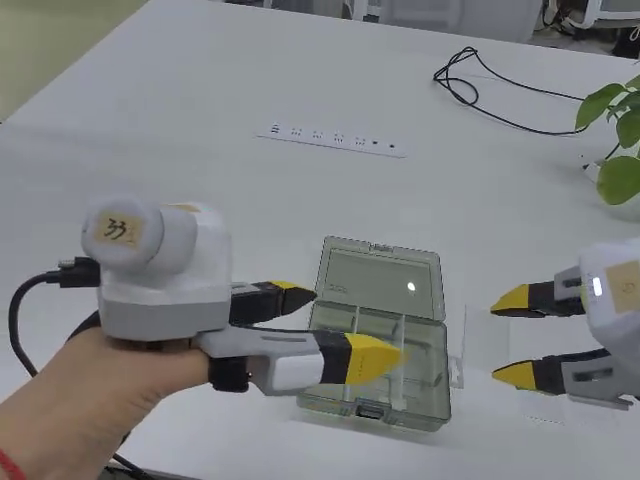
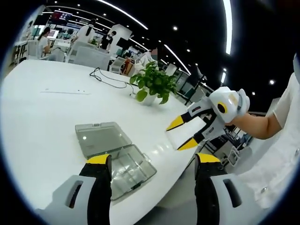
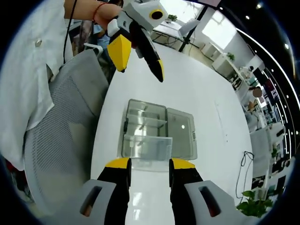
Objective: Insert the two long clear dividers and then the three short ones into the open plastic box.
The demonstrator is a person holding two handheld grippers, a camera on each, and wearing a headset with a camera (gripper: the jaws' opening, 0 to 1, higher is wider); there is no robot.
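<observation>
The box (image 1: 420, 405) sits open on the table (image 1: 200, 100), near its front edge. Just right of it, a clear divider (image 3: 150, 147) is clamped between the right gripper's (image 3: 150, 163) jaws. The left gripper (image 2: 153, 159) hovers over the box's left side, jaws apart and empty.

An open-plan office: a long white table (image 1: 180, 90) with a built-in socket strip (image 1: 333, 138) at twelve o'clock, a potted plant (image 2: 152, 84) at two o'clock, a grey mesh chair (image 3: 61, 122), ceiling light strips (image 2: 228, 23), and more desks (image 2: 86, 55) beyond.
</observation>
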